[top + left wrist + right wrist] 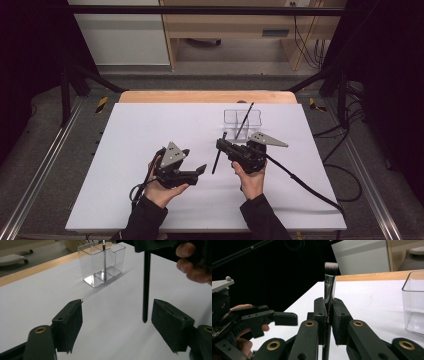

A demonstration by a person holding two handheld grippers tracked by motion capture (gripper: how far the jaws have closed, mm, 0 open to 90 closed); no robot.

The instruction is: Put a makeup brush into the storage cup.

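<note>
A makeup brush with a silver ferrule and pale bristles stands upright in my right gripper, whose jaws are shut on it. In the high view the right gripper holds the brush at mid-table, its black handle slanting down toward the table. My left gripper is open, and the brush handle hangs just inside its right jaw without touching the pads. The left gripper sits just left of the handle's lower end. A clear compartmented holder behind them has one dark slim tool leaning in it.
The white tabletop has a wooden strip along its far edge. The clear holder stands upright beyond the left jaws, and its wall shows at the right of the right gripper view. Cables trail off to the right.
</note>
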